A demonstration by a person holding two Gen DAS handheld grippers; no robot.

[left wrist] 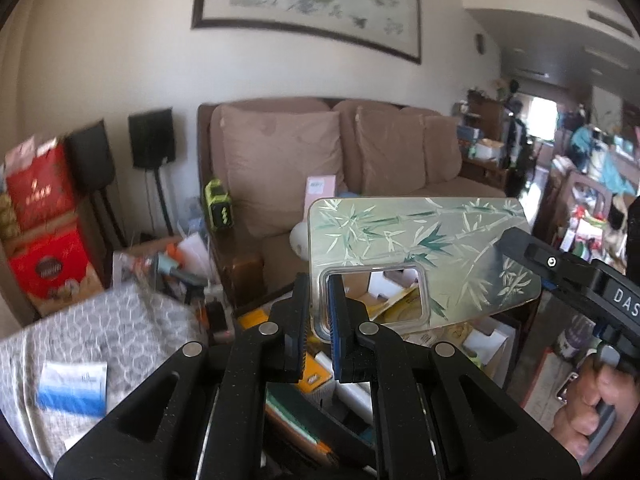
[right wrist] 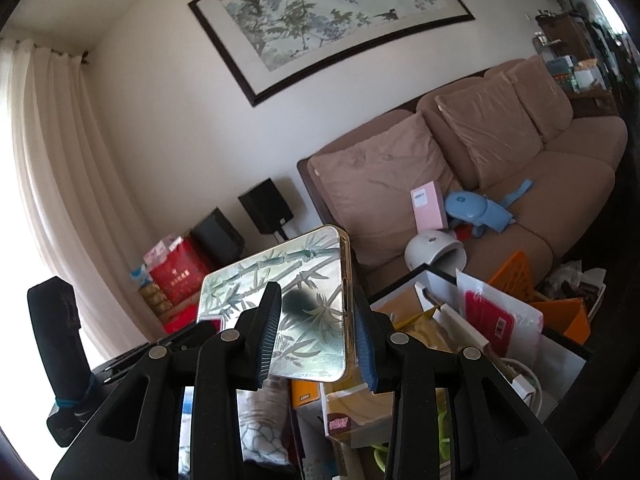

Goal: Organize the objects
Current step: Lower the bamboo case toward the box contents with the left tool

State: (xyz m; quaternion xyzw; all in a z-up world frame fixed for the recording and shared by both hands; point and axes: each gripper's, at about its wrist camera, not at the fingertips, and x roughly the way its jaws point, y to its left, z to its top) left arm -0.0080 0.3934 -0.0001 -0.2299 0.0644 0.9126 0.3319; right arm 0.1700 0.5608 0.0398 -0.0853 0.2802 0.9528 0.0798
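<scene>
A cluttered living room spreads around a table (right wrist: 560, 336) heaped with boxes and packets. Above that heap, the left gripper (left wrist: 318, 320) is clamped on the camera-cutout end of a bamboo-print phone case (left wrist: 420, 248), and the right gripper (right wrist: 316, 332) squeezes its opposite end across the width. Beyond stand a brown sofa (left wrist: 280, 152) and a framed painting (right wrist: 332, 12) on the wall.
</scene>
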